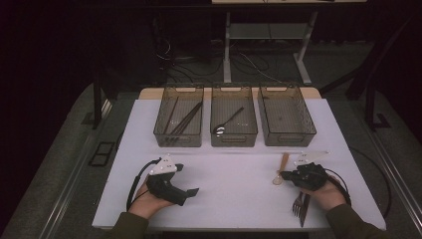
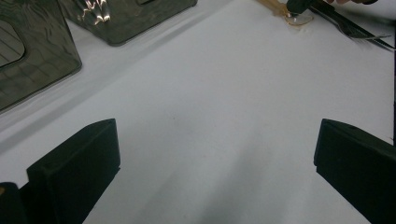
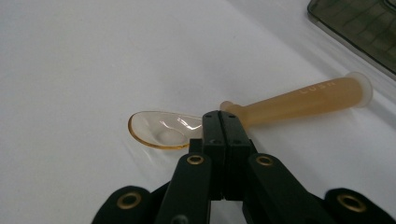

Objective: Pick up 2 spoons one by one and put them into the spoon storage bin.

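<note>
A translucent amber spoon (image 3: 299, 99) lies on the white table (image 1: 229, 184), its bowl toward the person and its thick handle pointing at the bins. My right gripper (image 3: 222, 116) is shut, jaws pressed flat together, with the tips at the spoon's narrow neck; whether they touch it I cannot tell. In the high view that right gripper (image 1: 287, 175) sits at the table's right, beside the spoon (image 1: 282, 167). My left gripper (image 1: 191, 191) rests at the front left, jaws wide open over bare table (image 2: 215, 158).
Three smoky plastic bins stand in a row at the back: the left bin (image 1: 178, 139) holds long dark utensils, the middle bin (image 1: 234, 140) a dark spoon (image 1: 227, 123), the right bin (image 1: 288, 141) looks empty. A fork (image 1: 297, 203) and knife (image 1: 304, 211) lie under the right hand.
</note>
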Demonstrator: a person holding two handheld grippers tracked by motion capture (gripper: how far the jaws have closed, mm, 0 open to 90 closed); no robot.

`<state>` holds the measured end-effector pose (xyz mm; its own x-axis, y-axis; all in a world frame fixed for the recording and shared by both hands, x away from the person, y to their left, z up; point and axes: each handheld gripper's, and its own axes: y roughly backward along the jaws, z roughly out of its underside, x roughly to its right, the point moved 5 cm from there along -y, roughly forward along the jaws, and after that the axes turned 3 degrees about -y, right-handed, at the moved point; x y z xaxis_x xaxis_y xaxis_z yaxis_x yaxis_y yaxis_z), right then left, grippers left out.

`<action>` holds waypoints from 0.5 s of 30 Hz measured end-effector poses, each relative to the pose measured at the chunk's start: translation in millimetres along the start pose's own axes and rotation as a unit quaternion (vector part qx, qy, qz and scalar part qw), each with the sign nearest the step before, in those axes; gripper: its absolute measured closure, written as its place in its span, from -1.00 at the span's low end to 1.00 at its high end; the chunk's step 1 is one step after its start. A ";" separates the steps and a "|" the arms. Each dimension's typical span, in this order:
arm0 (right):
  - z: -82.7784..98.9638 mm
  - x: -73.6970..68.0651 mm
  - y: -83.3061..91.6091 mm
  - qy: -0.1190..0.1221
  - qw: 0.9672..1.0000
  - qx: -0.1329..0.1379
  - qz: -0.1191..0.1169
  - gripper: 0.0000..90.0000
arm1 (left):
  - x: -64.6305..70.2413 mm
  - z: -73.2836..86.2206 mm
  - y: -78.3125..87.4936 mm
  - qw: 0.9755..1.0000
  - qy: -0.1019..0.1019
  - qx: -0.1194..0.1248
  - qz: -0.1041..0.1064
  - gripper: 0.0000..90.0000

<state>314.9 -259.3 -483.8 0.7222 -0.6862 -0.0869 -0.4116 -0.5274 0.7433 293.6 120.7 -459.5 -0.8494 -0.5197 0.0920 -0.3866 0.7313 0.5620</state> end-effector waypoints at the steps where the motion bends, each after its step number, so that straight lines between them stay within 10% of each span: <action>1: -0.9 0.4 -1.0 0.003 1.000 0.001 0.001 0.99 | 0.1 0.0 0.0 1.000 0.000 0.000 0.000 -1.00; 15: -10.0 -2.5 -11.3 0.004 1.000 -0.004 0.000 0.99 | 0.8 0.3 -0.7 1.000 -0.004 -0.004 0.001 -1.00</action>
<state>323.3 -246.6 -485.4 0.7275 -0.6812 -0.0816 -0.4066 -0.5239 0.7485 293.1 119.9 -460.1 -0.8527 -0.5151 0.0868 -0.3823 0.7287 0.5683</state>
